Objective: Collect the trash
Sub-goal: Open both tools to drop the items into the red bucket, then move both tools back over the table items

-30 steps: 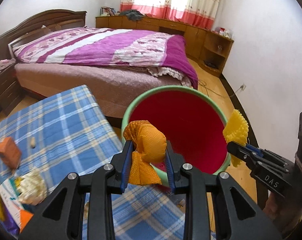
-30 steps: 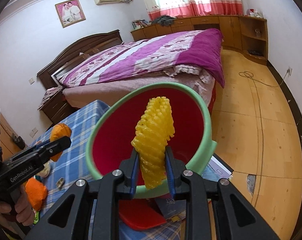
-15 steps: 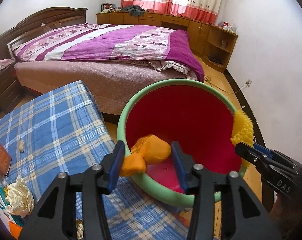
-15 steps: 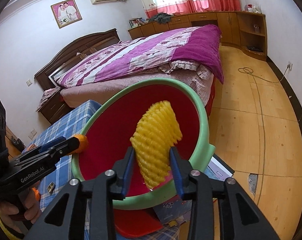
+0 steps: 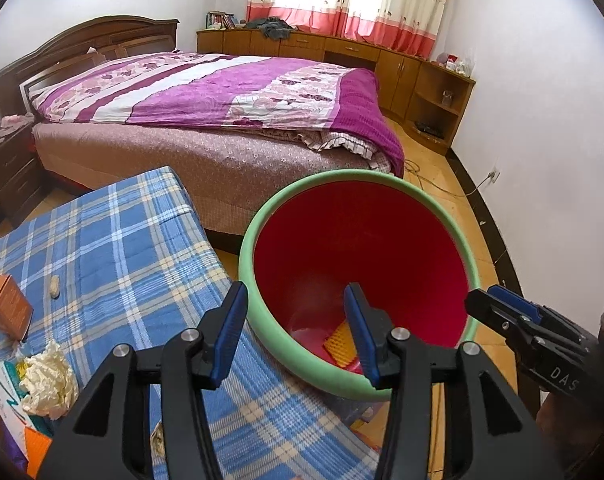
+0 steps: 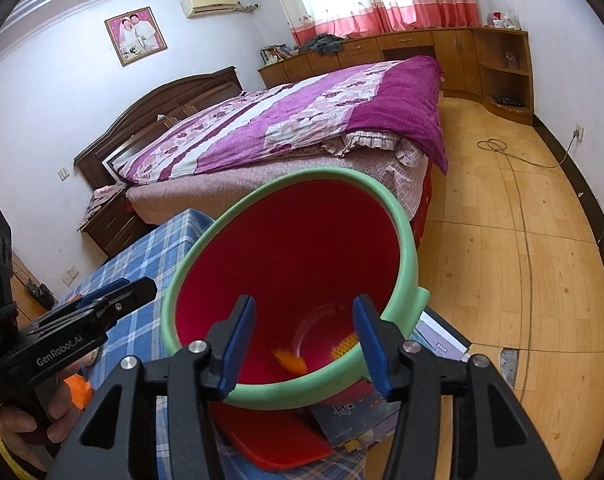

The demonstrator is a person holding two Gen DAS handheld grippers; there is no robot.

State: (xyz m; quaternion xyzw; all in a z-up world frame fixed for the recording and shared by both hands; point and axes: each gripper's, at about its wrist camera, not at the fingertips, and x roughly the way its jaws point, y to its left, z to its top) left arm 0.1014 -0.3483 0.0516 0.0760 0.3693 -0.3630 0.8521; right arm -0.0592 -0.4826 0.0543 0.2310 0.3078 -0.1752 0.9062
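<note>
Inside the bin [image 6: 402,240], an orange scrap [image 6: 290,360] is blurred, and the yellow mesh [image 6: 344,346] is partly hidden behind the right gripper's finger [image 6: 368,342]. In the left view the mesh [image 5: 340,338] is likewise half covered by a finger [image 5: 360,336]. At the cloth's [image 5: 114,240] near left corner, a packet [image 5: 6,396] under the crumpled paper [image 5: 46,384] is cut off by the picture's edge. The small lump [image 5: 54,286] is too small to tell.

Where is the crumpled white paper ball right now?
In the left wrist view, the paper ball lies on the checked cloth at lower left, below the orange box.
</note>
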